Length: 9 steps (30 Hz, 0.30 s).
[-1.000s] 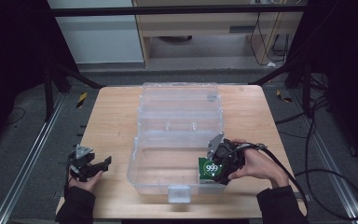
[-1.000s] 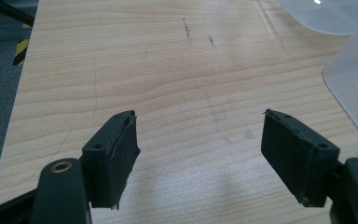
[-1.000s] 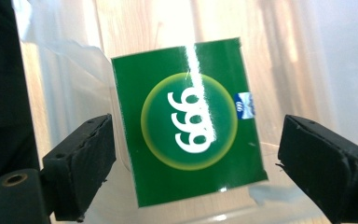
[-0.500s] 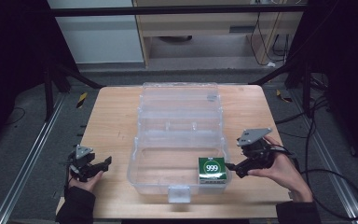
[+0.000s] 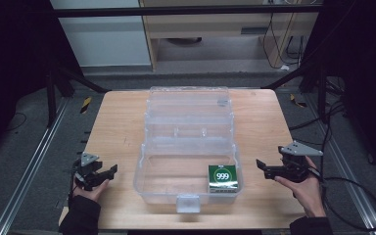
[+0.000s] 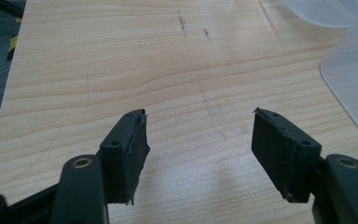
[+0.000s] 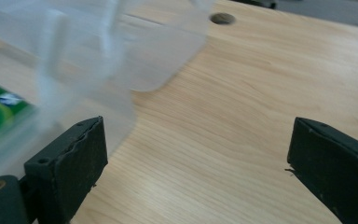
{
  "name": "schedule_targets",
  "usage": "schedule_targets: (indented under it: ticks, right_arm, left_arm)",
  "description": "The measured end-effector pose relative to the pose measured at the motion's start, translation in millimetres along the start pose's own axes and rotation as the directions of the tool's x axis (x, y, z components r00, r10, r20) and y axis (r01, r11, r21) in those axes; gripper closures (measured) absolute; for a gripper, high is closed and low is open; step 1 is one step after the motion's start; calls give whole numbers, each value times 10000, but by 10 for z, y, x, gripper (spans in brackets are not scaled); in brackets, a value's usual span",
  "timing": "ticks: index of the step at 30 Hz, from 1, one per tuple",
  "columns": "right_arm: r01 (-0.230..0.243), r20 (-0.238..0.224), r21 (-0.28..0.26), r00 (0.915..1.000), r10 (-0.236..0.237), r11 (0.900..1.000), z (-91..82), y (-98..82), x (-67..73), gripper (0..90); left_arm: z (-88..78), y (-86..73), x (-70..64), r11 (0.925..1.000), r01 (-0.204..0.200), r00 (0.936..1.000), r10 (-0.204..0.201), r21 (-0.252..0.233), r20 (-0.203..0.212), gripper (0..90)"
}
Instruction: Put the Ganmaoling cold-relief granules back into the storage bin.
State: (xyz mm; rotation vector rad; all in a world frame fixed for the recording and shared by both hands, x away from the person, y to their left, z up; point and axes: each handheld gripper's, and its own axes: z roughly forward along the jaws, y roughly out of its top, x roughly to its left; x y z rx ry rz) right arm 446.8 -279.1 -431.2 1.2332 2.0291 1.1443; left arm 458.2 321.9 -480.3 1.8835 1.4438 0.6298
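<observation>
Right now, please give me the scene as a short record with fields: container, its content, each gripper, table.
container: clear plastic box, lid open, at table centre
content: green carton marked 999, in the box's front right corner
left gripper: jaws open, holding nothing, left of box
right gripper: jaws open, holding nothing, right of box
table: wooden table

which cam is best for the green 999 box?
High view: the green box lies whole in the clear bin's near right corner, with its "999" readable. The right gripper view catches a blurred green corner through the bin wall, left of the open right claw. The left gripper view faces bare table.
</observation>
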Motion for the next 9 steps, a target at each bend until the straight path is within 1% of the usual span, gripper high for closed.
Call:
schedule_targets:
  ticks: [2,4,5,7,9]
  right_arm:
    - [-393,321,82,9987,391,9992,36,-97,-52,53]
    - [-683,708,89,9952,675,9976,71,-192,-97,55]
    - [-847,848,174,9929,829,9963,85,-230,-115,51]
    - [-988,1176,218,9884,956,9949,110,-288,-151,49]
    - [-1040,1579,102,9823,1011,9945,120,-324,-185,51]
  left_arm:
    - [-4,0,3,10000,6,10000,-7,-37,-11,370]
    - [-4,0,6,10000,46,10000,-46,-61,-29,379]
    - [-3,0,7,10000,53,10000,-53,-55,-38,382]
    - [-2,-1,6,10000,29,10000,-29,-41,-53,384]
    - [-6,-1,8,10000,20,10000,-20,-60,-71,382]
